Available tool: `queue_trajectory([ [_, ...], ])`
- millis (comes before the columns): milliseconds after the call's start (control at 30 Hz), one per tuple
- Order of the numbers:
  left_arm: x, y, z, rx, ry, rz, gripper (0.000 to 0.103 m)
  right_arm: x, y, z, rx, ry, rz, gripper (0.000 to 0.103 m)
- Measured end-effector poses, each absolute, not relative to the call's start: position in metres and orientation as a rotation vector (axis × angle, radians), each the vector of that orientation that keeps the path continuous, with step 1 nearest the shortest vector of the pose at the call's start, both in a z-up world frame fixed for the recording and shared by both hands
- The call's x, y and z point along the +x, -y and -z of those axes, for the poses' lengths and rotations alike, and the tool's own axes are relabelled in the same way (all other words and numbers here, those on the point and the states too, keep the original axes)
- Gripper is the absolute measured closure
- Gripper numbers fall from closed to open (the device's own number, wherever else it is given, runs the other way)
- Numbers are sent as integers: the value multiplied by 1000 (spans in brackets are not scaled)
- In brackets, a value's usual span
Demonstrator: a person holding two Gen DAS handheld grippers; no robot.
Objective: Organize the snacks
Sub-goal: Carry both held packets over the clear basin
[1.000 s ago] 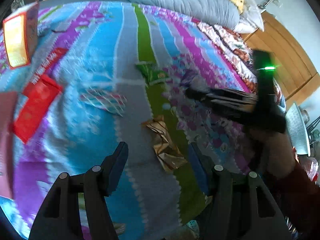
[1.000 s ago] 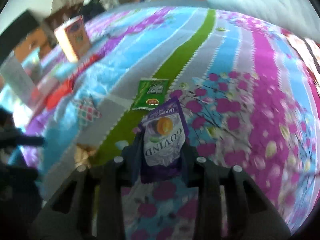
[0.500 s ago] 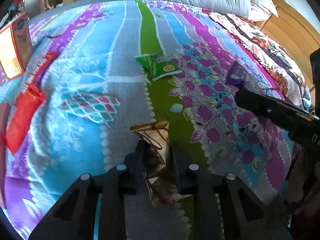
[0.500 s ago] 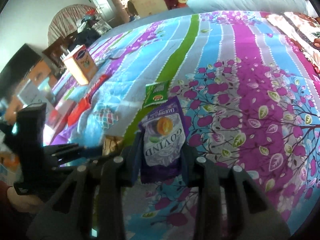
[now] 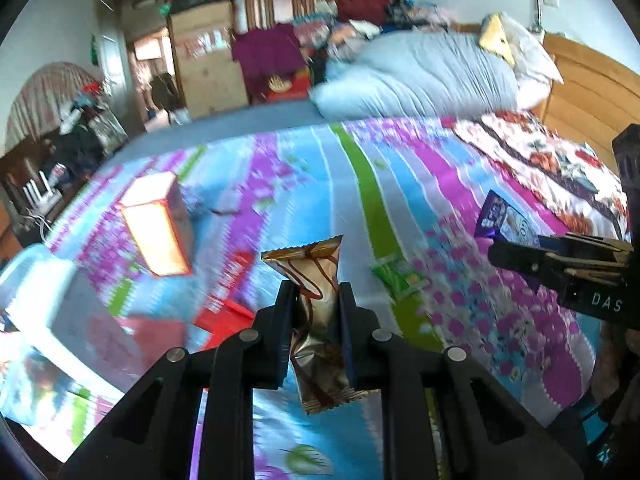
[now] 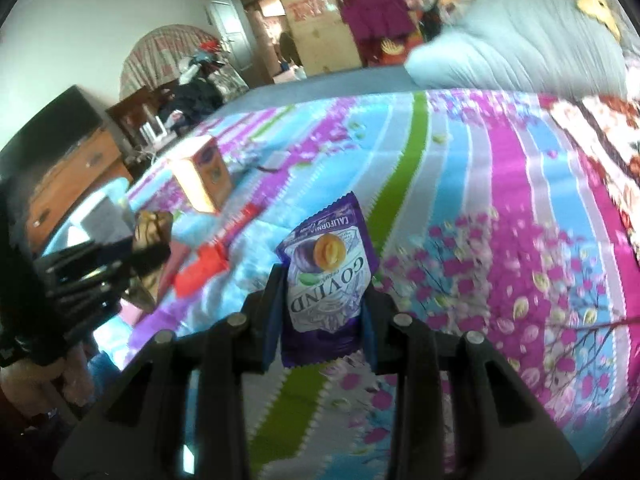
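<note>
Snacks: 2 held above bedspread [image 5: 400,184]
Left gripper [image 5: 314,304]: clamped on gold wrapper [image 5: 316,320]
Right gripper [image 6: 322,296]: clamped on purple packet [image 6: 326,280]

Left wrist view: sits just behind the left gripper [image 5: 314,300], low over the near part of the bed [image 5: 400,184], facing along the quilt toward the far wardrobe and grey duvet [image 5: 420,76]. The right gripper [image 5: 520,258] enters from its right edge.

Right wrist view: just behind the right gripper [image 6: 322,304], likewise low and close, facing the same far end, aimed slightly leftward. The left gripper [image 6: 120,264] shows at its left edge.

Shared in both: striped quilt with green stripe [image 6: 404,172], orange box [image 5: 160,228] on the left, grey duvet, far cardboard carton [image 6: 320,28]. Both views motion-blurred.
</note>
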State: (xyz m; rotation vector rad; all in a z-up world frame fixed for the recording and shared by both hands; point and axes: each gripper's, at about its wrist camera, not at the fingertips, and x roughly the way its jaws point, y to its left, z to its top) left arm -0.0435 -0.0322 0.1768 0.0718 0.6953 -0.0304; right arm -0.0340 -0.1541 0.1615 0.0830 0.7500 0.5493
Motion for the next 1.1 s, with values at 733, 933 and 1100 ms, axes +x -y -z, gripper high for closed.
queue_trajectory([
  [733, -93, -119, -263, -93, -525, -188, 83, -35, 4, -279, -64, -584, -773, 69],
  [933, -108, -186, -282, -138, -488, -278, 83, -30, -56, -301, -79, -577, -876, 69],
  [1100, -123, -252, -298, -177, -470, -371, 83, -27, -102, -318, -118, -580, -947, 69],
])
